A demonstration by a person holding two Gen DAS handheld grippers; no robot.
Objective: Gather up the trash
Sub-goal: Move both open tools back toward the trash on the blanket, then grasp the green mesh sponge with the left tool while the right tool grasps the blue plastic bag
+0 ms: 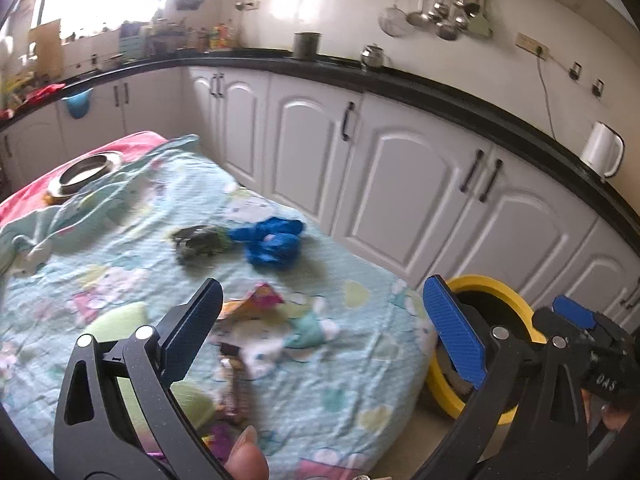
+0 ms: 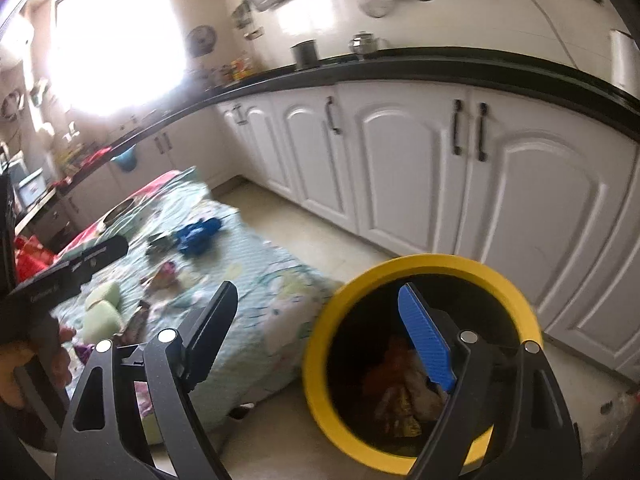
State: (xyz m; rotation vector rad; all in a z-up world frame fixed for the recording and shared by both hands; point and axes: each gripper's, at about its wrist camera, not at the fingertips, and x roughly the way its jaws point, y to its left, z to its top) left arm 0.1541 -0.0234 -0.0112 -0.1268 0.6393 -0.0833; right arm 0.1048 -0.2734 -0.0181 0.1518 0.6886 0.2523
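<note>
The trash lies in two places. Inside the yellow-rimmed bin (image 2: 424, 364), a round tub with a dark interior standing on the pale floor, sits a heap of crumpled wrappers (image 2: 404, 396) in orange, red and cream; how many I cannot tell. On the table, five loose pieces show in the left wrist view: a crumpled blue bag (image 1: 272, 242) at about 12 o'clock from the left gripper, a dark green crinkled wrapper (image 1: 198, 242) touching its 9 o'clock side, an orange-and-pink foil packet (image 1: 256, 302) nearer, a brown bar wrapper (image 1: 236, 384) nearer again, and a purple scrap (image 1: 218, 446) at the lower edge.

The left gripper (image 1: 320, 332) stands released, both blue-padded jaws wide apart and empty above the cloth. The right gripper (image 2: 320, 340) is likewise spread with nothing between its jaws, its right finger over the bin's mouth and its left over the table edge. A thumb tip (image 1: 246, 456) shows at 6 o'clock in the left view.

Two pale green sponges or blocks (image 2: 102, 308) lie near the table's near edge. One steel bowl (image 1: 90, 170) sits at the far end, at 10 o'clock.

The table carries a mint quilted cloth (image 1: 340, 360) printed with cartoon figures and hearts, wrinkled, over a pink layer. The bin stands just beside its 3 o'clock edge.

Around it runs a kitchen: white arched-panel cabinets (image 1: 404, 184) with dark bar handles, a black glossy counter (image 1: 440, 94), one white kettle (image 1: 602, 148), a steel pot and a dark canister, and ladles hanging on a wall rail (image 1: 444, 12). A bright window glares at 11 o'clock.
</note>
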